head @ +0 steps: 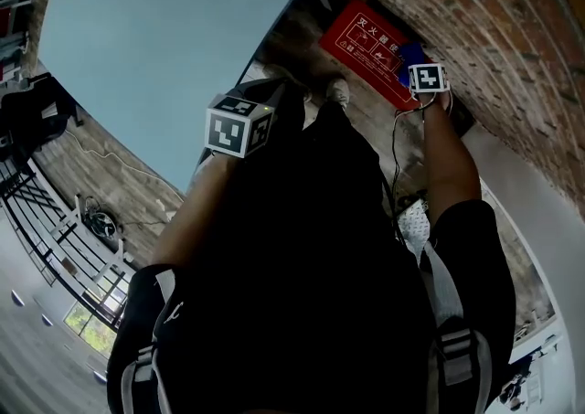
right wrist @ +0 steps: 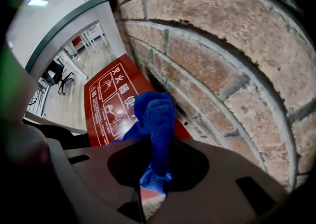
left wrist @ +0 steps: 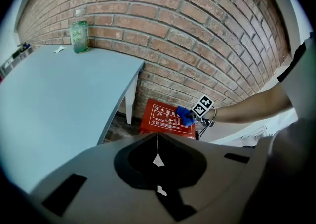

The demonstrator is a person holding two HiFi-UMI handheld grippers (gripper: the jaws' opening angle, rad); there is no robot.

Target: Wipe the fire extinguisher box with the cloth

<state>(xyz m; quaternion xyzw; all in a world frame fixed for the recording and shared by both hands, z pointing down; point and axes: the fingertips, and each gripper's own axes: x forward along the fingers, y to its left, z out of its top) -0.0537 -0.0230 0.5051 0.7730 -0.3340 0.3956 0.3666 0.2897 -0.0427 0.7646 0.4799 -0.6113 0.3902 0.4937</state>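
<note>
1. Cloth [head: 409, 54], blue, is seen in the head view on the far end of the red fire extinguisher box [head: 361, 42], right by the right claw [head: 419, 69]. The box is set beside the brick wall [head: 494, 19].
2. In the left gripper view, the left claw [left wrist: 157, 141] is closed together with nothing in it, well apart from the box. A bottle [left wrist: 79, 32] is stood on the pale blue surface [left wrist: 59, 89].
3. In the right gripper view, the right claw is clamped on the cloth, which is touching the box near the wall.
</note>
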